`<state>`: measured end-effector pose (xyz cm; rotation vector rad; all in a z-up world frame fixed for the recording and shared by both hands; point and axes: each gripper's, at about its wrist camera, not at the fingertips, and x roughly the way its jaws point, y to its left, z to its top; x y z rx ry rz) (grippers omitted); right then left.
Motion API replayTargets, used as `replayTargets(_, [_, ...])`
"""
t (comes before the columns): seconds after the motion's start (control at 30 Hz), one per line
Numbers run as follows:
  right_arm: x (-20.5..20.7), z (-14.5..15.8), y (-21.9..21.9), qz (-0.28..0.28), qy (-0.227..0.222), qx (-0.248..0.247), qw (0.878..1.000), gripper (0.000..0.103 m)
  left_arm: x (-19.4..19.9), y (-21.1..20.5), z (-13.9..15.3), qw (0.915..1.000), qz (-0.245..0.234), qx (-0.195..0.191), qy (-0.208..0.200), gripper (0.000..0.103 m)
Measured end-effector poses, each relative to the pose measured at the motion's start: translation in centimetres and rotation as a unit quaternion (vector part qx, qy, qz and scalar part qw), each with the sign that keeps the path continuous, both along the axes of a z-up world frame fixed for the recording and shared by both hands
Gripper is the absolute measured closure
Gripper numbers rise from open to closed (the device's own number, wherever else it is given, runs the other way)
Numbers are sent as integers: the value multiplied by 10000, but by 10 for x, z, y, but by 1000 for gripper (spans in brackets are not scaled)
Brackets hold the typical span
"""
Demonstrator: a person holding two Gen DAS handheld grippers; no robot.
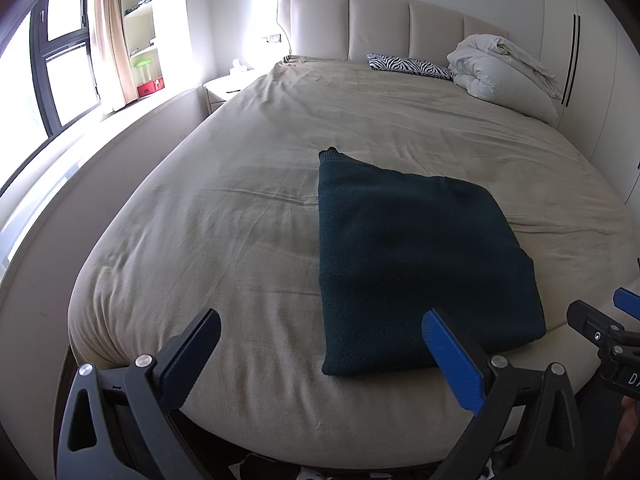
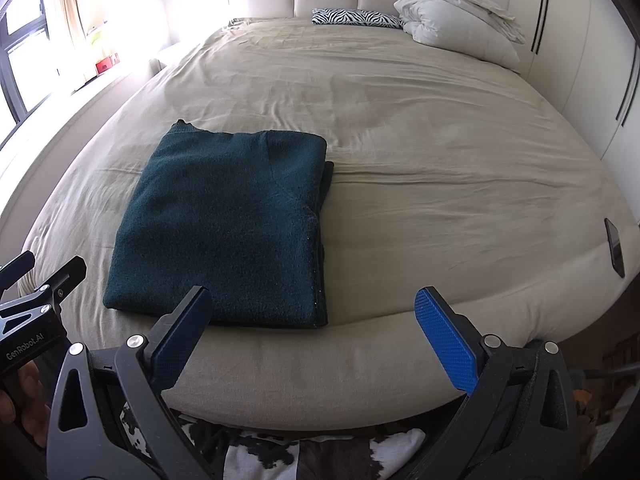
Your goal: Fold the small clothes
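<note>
Dark green sweater (image 2: 224,228) lies folded flat near the foot edge of the bed (image 2: 440,152), left gripper (image 1: 320,336) and right gripper (image 2: 312,316) both spread wide, empty, hovering just short of it.

A wide bed (image 1: 280,128) with a padded headboard (image 1: 380,24) is lit by a bright window (image 1: 60,60); what may be shelves (image 1: 138,20) are seen beside it.

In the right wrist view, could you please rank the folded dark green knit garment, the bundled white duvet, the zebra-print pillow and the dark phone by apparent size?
1. Folded dark green knit garment, nearest the camera
2. Bundled white duvet
3. Zebra-print pillow
4. Dark phone
</note>
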<state>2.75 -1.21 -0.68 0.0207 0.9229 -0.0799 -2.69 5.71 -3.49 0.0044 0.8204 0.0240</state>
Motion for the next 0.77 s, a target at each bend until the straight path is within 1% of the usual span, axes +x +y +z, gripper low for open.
replayTargets(0.6, [0, 0, -1, 7, 12, 2, 10000, 0, -1, 0, -3, 10000, -17, -26, 4, 0])
replayTargets(0.7, [-1, -2, -1, 1, 21, 15, 10000, 0, -2, -1, -2, 10000, -6, 63, -38, 0])
replayTargets(0.77, [-1, -2, -2, -3, 28, 26, 10000, 0, 0, 0, -2, 10000, 1, 53, -23, 0])
